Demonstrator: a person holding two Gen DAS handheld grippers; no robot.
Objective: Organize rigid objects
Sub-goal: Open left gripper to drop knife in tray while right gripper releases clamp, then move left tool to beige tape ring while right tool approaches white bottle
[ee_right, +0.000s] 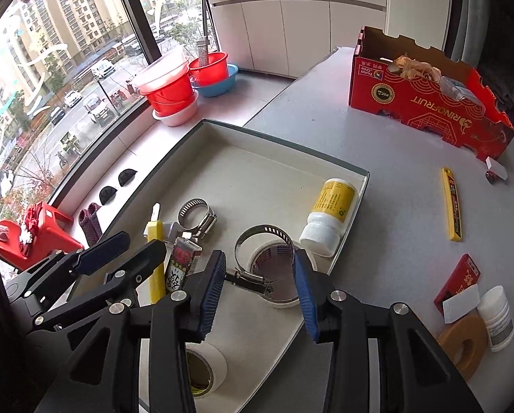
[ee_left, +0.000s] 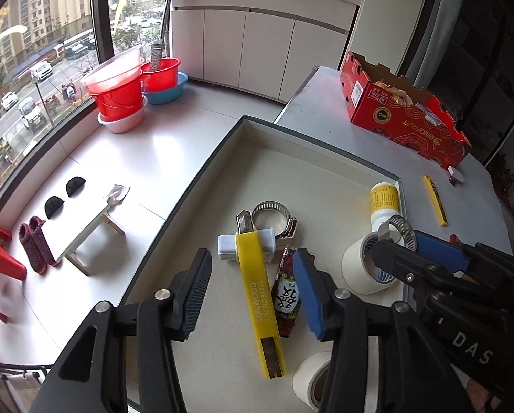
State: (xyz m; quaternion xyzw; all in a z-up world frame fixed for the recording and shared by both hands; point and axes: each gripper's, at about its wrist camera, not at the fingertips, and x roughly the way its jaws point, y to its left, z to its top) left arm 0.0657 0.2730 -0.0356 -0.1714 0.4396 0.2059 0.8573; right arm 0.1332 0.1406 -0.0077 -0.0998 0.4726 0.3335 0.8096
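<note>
Tape roll [ee_right: 280,277] under hose clamp [ee_right: 262,246]; bottle [ee_right: 329,213] beside.

Bright, even daylight enters from the window [ee_left: 33,69] at 10 o'clock, shadows are soft, focus is sharp centrally, and fisheye distortion bends and darkens all edges.

Black hand-held gripper [ee_left: 253,296], blue ribbed pads [ee_left: 307,292]
</note>
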